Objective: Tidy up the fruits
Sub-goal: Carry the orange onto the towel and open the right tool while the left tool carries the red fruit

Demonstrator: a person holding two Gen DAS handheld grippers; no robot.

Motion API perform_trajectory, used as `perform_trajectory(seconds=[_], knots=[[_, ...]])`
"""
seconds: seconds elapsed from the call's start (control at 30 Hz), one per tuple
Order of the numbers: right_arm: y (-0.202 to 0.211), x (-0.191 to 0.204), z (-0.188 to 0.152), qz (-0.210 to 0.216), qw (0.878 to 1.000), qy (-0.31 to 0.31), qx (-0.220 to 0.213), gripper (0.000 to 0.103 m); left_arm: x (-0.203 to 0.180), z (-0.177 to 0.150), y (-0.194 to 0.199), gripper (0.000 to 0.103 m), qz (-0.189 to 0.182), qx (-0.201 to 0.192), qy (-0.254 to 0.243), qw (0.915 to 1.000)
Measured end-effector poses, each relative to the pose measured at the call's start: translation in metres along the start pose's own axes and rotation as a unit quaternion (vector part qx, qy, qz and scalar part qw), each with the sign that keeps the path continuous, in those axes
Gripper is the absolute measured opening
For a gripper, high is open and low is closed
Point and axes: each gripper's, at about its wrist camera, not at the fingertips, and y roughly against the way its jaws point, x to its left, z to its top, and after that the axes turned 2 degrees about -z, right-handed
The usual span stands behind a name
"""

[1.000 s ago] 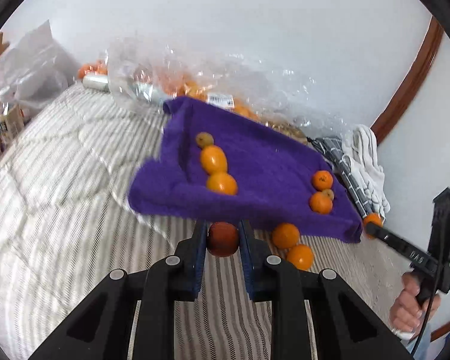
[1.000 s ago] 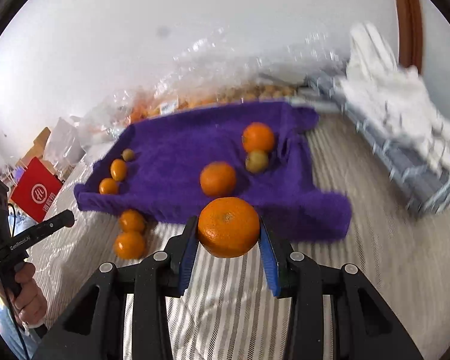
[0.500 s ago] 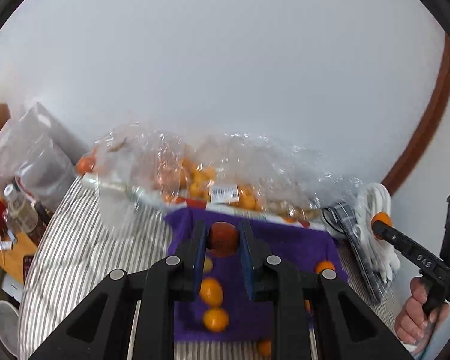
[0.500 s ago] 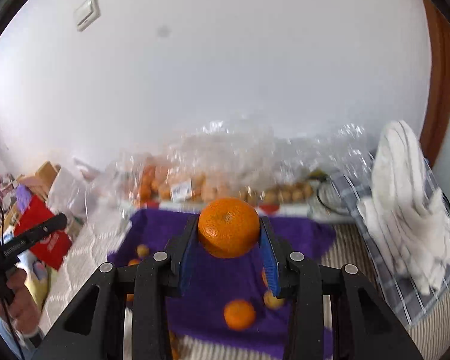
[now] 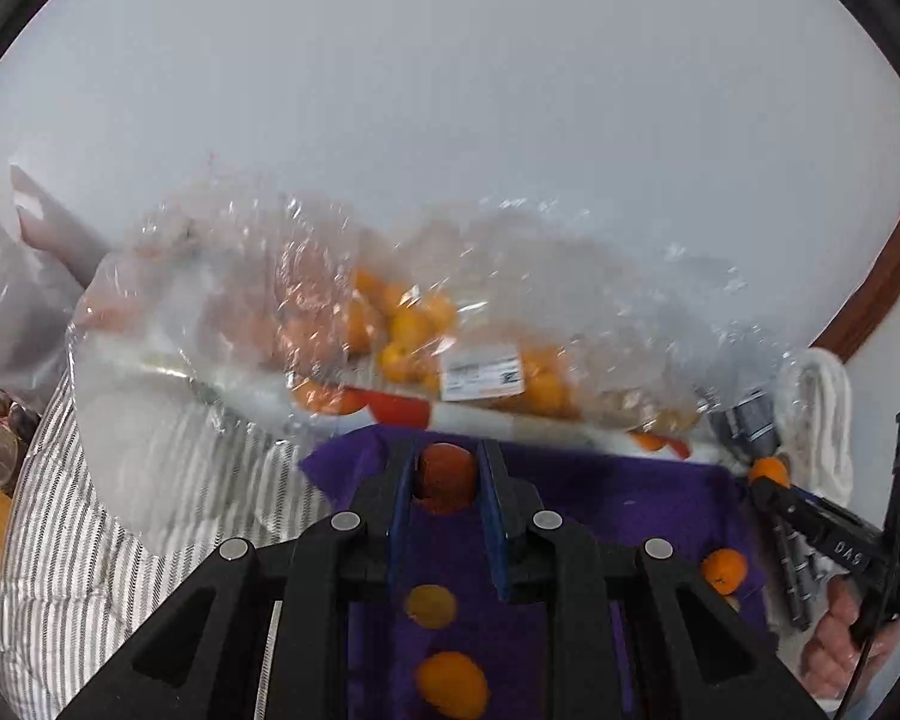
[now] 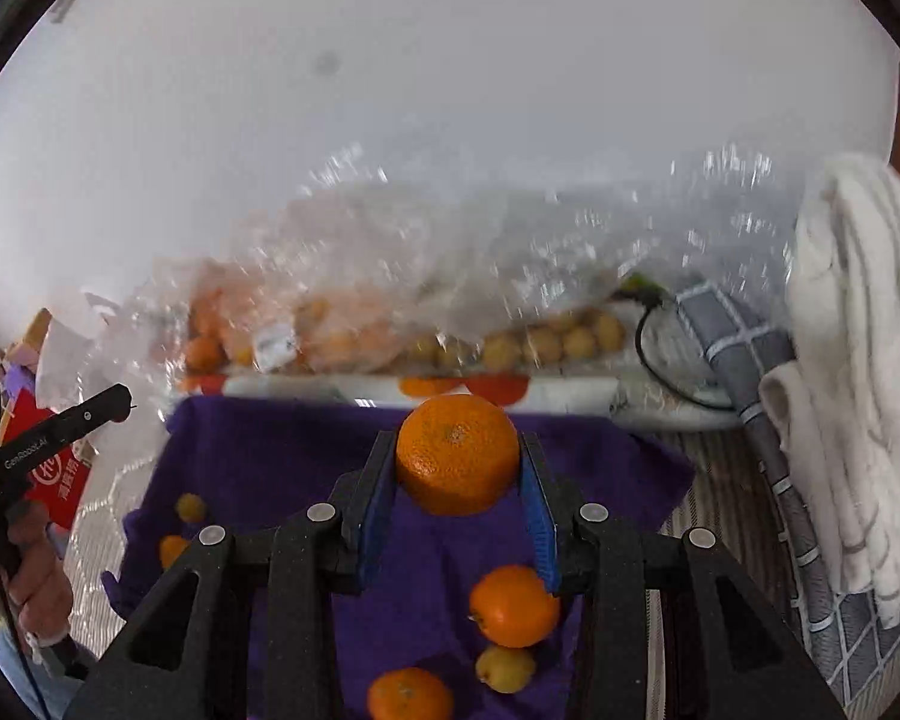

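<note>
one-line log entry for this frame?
left gripper: shut on small orange | right gripper: shut on big orange | both above purple cloth | bagged fruit behind

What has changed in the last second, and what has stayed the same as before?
Both grippers lifted and moved forward over the purple towel toward the plastic bags of fruit; a second ago they were low, before the towel's near edge. Nothing was taken or released: the left gripper still clamps its small reddish-orange fruit, and the right gripper its large orange. The loose fruits on the towel have not moved.
</note>
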Motion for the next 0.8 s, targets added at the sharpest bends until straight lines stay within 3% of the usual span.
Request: perform_trajectory(seconds=[0.07, 0.33, 0.8], knots=[[-0.006, -0.003, -0.001, -0.012, 1.0, 0.008, 0.005, 0.039, 0.004, 0.001, -0.007, 0.021, 0.017, 0.01, -0.004, 0.9998], [-0.039, -0.021, -0.009, -0.048, 0.998, 0.017, 0.049, 0.039, 0.003, -0.004, -0.03, 0.021, 0.028, 0.047, -0.013, 0.9984], [-0.065, -0.02, -0.018, -0.051, 0.993, 0.034, 0.101, 0.039, -0.009, -0.025, -0.067, 0.021, 0.056, 0.117, -0.042, 0.9907]])
